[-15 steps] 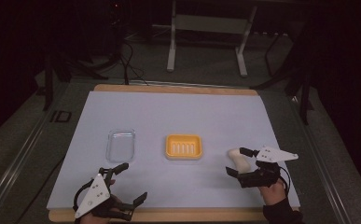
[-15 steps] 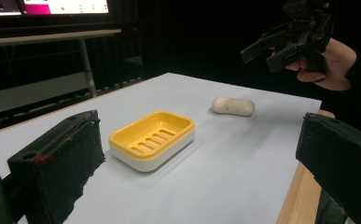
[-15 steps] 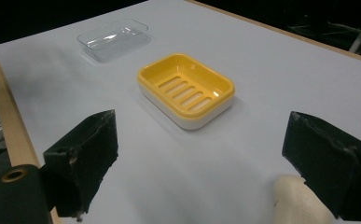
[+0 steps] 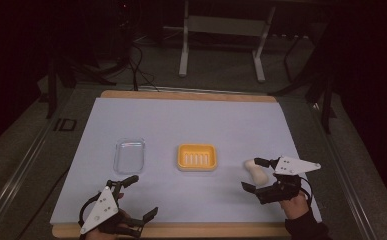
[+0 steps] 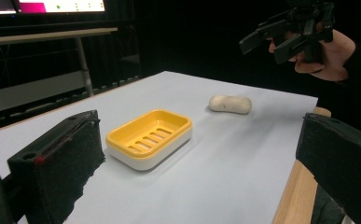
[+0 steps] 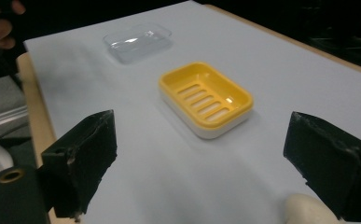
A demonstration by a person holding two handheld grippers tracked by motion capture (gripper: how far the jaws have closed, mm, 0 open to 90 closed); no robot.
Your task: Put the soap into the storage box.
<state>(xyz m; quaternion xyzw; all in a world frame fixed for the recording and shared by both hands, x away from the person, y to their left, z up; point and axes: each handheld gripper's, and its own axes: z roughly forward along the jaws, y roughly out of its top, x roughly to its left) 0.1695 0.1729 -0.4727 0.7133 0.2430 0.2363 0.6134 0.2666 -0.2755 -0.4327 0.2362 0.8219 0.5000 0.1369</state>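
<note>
The right gripper [image 4: 254,174] hovers spread wide around the pale oblong soap bar [image 4: 256,171], just right of the yellow slotted soap dish [image 4: 197,157]. Better to pinch it across the narrow middle, squarely, since it looks slippery

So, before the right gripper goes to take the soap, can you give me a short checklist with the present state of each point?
1. Right gripper open: ok, jaws wide, nothing between the pads.
2. Soap free on the table: ok, lying flat, apart from the dish.
3. Soap between the jaws: cannot tell; it sits near one jaw at the bottom edge of the right gripper view.
4. Dish empty: ok, yellow tray bare.
5. Lid off the dish: ok, it lies beside it.
6. Left gripper out of the way: ok, open, near the table edge.
</note>
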